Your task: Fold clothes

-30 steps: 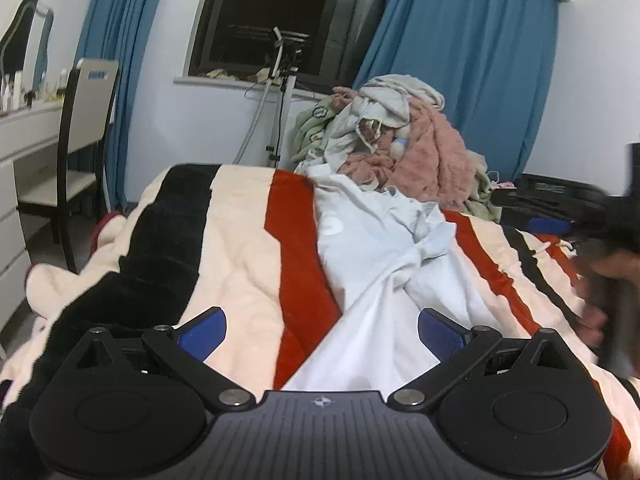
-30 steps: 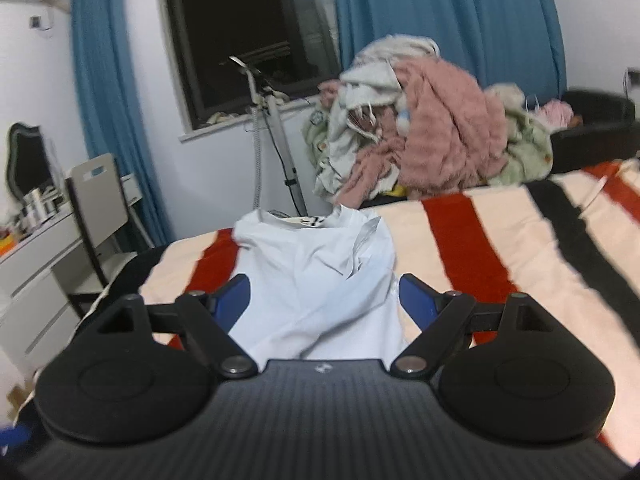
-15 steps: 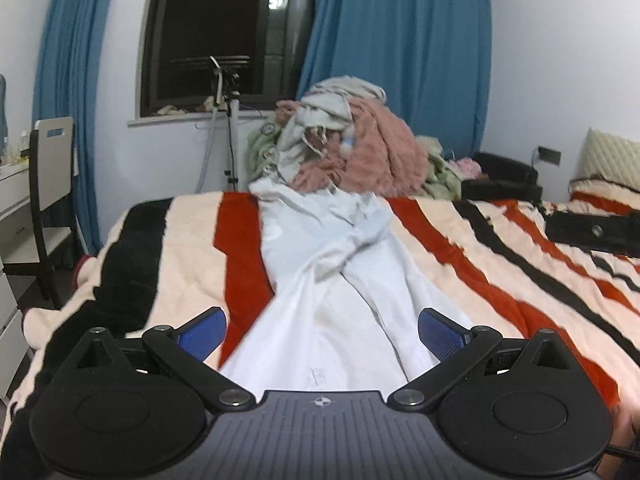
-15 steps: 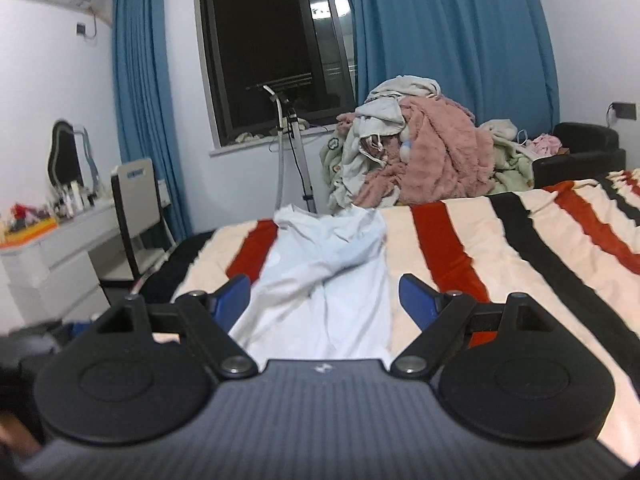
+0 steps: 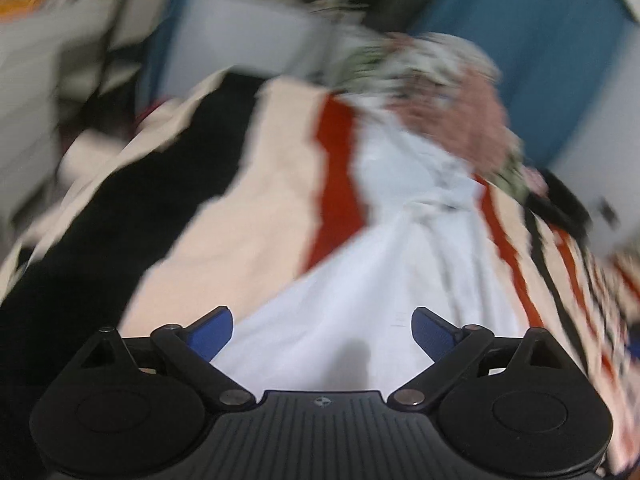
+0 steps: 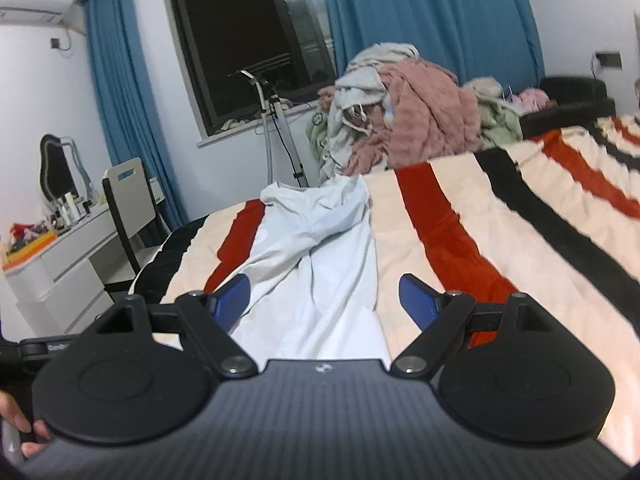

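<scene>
Since half second ago, left tongs (image 5: pixel 322 330) swung down and tilted over white trousers (image 5: pixel 348 304), view blurred; right tongs (image 6: pixel 324 296) dropped closer to same garment (image 6: pixel 320 256). Both my tongs wide, holding nothing. Trousers lie on striped blanket (image 6: pixel 460 248) on bed, long axis running straight away from me, near hem end directly between both tongs, waist far toward clothes pile (image 6: pixel 404 116). Left appears nearer cloth. Judgement: hem grab next.
</scene>
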The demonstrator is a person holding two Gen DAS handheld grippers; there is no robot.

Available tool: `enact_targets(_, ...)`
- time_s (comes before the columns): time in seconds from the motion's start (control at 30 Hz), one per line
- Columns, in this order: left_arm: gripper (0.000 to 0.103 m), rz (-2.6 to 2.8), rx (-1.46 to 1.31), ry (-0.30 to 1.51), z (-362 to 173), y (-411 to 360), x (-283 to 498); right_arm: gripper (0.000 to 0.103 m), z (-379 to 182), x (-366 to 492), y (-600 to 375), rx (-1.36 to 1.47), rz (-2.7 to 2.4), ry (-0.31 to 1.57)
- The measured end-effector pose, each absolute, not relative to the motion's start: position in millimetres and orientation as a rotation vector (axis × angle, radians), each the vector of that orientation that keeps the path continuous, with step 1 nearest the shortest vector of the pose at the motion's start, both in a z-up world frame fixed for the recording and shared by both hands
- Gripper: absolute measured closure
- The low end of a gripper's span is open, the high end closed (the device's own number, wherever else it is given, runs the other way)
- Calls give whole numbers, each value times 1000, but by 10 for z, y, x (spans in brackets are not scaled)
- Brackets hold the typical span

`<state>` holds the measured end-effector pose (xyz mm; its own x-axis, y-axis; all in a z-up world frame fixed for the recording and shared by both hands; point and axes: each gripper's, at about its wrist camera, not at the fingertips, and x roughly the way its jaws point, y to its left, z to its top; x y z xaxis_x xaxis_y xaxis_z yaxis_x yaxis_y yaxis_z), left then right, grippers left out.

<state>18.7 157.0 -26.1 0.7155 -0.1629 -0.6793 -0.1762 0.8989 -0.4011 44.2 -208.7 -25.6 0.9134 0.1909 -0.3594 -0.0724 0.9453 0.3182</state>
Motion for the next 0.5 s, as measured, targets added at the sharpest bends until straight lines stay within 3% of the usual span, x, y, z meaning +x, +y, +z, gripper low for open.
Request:
enact_targets(0.17, 29, 93, -561, 832, -395, 1827, 207, 20, -356, 521, -2174, 388, 152, 455)
enact_targets(0.33, 34, 132, -548, 863, -461, 1862, 224, 20, -398, 565, -2239, 421, 134, 477)
enact_targets(0.43, 72, 143, -474, 898, -490, 1727, 208, 20, -405, 595, -2281, 440, 125, 491)
enact_targets(0.47, 92, 144, -452, 908, -498, 1687, 194, 20, -397, 598, -2298, 444, 123, 492)
enact_targets(0.5, 96, 146, -430, 918, -506, 1648, 180, 20, -386, 601, -2316, 448, 122, 493)
